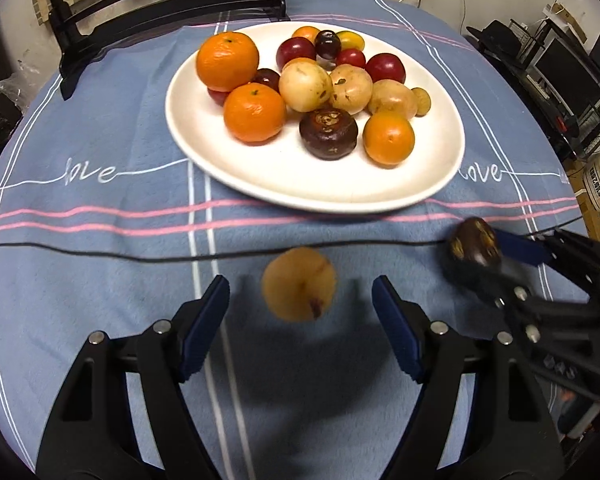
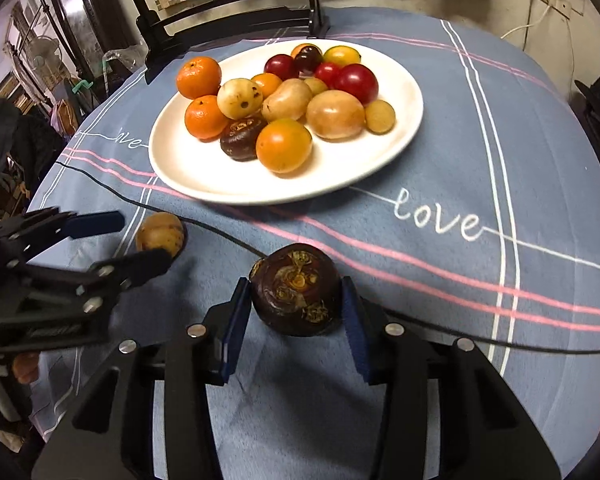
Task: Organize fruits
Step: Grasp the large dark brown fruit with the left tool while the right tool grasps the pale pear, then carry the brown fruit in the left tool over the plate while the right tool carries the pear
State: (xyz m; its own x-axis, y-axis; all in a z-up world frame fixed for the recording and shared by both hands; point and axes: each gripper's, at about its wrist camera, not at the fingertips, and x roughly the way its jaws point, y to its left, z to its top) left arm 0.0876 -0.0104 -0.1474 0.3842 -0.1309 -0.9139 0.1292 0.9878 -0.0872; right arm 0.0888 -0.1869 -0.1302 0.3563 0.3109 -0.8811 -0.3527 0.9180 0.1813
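Plate (image 1: 300, 184) of fruit behind two loose fruits (image 1: 298, 284)

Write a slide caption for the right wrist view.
Right gripper clamps a dark brown fruit on the blue tablecloth, near a white plate piled with fruit.

White plate (image 1: 260, 168), blue tablecloth (image 1: 100, 280) (pink and white stripes).

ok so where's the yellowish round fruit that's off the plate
In the left wrist view the yellowish round fruit lies on the blue tablecloth between the open left tool fingers, near of the white plate.
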